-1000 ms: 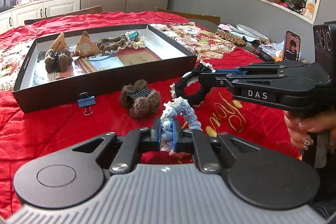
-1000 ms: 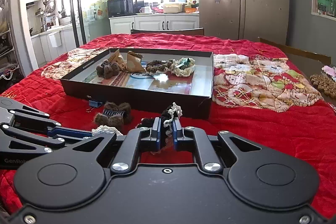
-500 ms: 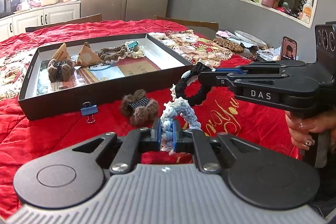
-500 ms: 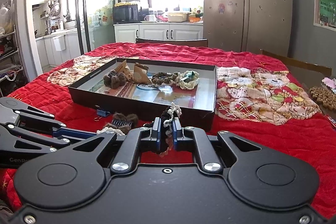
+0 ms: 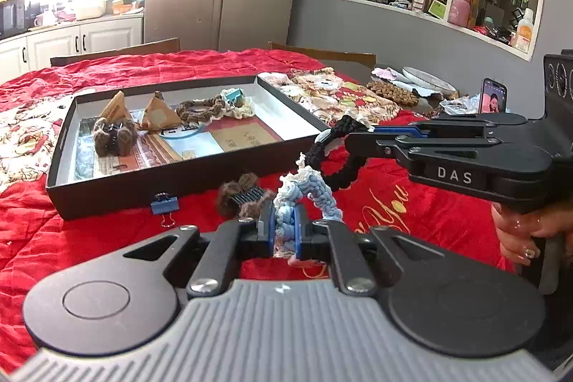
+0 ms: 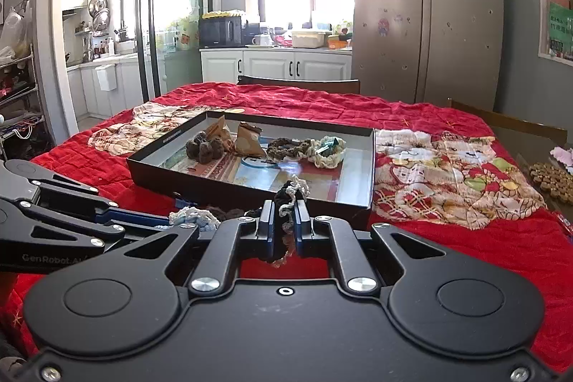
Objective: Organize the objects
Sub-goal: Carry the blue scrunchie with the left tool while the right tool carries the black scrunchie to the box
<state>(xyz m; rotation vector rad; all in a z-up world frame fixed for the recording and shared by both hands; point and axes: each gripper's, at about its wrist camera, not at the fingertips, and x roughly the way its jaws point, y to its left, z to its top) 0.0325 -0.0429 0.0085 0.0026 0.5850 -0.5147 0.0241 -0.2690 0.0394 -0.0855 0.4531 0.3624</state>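
My left gripper (image 5: 284, 226) is shut on a blue-and-white crochet scrunchie (image 5: 308, 192) and holds it above the red cloth. My right gripper (image 6: 285, 224) is shut on a black crochet scrunchie with white trim (image 6: 286, 199); it also shows in the left wrist view (image 5: 333, 149), hanging from the right gripper's tips (image 5: 352, 136) near the box's front right corner. The black box (image 5: 172, 177) holds a brown furry hair clip (image 5: 112, 138), two tan triangular packets (image 5: 157, 111) and brown and cream scrunchies (image 5: 207, 108). The left gripper's tips (image 6: 161, 224) and its scrunchie (image 6: 193, 217) show in the right wrist view.
A second brown furry hair clip (image 5: 240, 197) and a blue binder clip (image 5: 164, 204) lie on the red cloth in front of the box. A patterned cloth (image 6: 447, 174) lies right of the box (image 6: 250, 188). A phone (image 5: 493, 97) and plates (image 5: 428, 81) stand at the far right.
Both grippers have risen with their scrunchies held; the table and box appear lower and farther in both views. The right gripper has moved closer to the box's corner.
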